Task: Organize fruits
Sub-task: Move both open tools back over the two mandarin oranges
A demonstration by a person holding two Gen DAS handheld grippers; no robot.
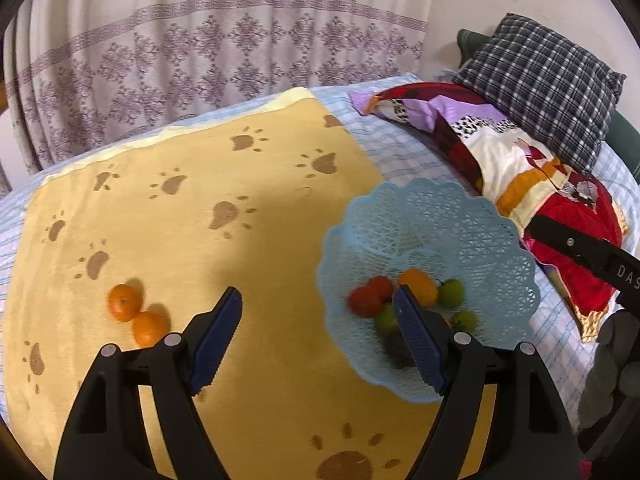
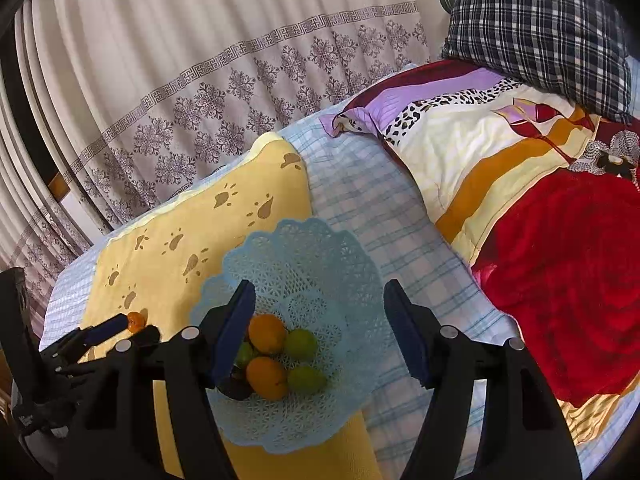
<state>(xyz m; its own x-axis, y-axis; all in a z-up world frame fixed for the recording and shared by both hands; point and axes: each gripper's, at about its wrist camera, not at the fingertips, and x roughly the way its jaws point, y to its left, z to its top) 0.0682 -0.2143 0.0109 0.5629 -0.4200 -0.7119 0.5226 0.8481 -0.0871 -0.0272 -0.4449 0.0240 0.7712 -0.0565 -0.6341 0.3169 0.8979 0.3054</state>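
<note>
Two oranges (image 1: 136, 314) sit touching, left of the basket (image 1: 500, 240) (most fruit already inside). Left tool (image 1: 318, 304) and right tool (image 2: 320, 300) both spread, empty. Take one orange at a time.

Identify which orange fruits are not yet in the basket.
The two oranges touching each other on the yellow blanket, left of the blue basket; the other orange fruit lies inside it.

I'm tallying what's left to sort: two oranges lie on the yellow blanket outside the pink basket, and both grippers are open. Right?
Not quite: the basket is light blue, not pink, as the left wrist view shows. The rest holds: two oranges lie on the yellow blanket outside it, and the left gripper and right gripper are both open.
</note>
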